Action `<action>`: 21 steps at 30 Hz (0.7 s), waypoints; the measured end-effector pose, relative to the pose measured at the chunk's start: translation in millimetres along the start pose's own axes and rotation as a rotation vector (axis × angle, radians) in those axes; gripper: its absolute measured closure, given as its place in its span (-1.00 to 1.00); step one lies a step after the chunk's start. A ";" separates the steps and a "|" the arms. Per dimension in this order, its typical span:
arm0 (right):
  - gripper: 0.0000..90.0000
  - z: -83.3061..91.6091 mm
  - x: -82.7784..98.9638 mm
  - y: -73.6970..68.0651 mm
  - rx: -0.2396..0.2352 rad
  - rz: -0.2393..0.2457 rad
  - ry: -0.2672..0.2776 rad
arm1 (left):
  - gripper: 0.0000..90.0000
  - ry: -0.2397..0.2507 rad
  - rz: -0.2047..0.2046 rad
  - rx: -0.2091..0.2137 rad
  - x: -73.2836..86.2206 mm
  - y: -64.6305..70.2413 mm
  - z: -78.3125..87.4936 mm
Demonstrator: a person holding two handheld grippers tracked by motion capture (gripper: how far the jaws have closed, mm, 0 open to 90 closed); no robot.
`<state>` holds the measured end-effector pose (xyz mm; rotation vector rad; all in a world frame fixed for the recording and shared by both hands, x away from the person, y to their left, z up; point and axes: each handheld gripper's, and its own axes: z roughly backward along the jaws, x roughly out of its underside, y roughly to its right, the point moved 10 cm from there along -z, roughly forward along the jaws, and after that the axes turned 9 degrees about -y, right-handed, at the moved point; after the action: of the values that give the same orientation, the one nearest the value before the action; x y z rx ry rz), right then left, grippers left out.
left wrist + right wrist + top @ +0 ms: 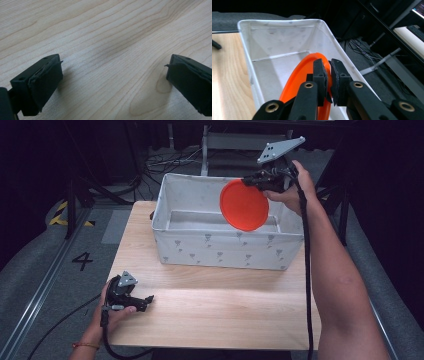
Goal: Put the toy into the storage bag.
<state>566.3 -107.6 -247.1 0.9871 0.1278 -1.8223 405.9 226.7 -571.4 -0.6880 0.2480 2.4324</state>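
**Right gripper holds an orange plate over the bin**

Right gripper (250, 181) is clamped on the rim of an orange plate (244, 205), its two black pads pinching the plate's upper edge between them, as the right gripper view (328, 80) shows plainly. The plate (299, 82) hangs tilted, nearly on edge, above the right end of the white fabric bin (225, 251), just inside the bin's right wall (342, 57), with its lower edge dipping below the rim line; whether it touches the bin I cannot tell. The bin stands along the far edge of the wooden table (220, 310).

Left gripper (148, 299) rests at the table's near left corner, held in the person's left hand (116, 312), well apart from the bin. Its jaws stand wide with only bare tabletop (112, 45) between them.
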 end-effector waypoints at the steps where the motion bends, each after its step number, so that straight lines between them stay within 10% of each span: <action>1: 0.85 0.2 -0.7 1.0 -0.001 0.006 -0.002 | -0.98 -0.002 0.000 0.000 0.1 0.0 0.1; 21: 0.85 -43.9 27.1 -3.8 -0.020 0.025 -0.100 | -0.98 -0.001 0.000 0.000 0.1 0.0 0.1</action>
<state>584.0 -103.6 -295.6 0.8777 0.0720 -1.8406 405.7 226.8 -571.4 -0.6872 0.2474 2.4327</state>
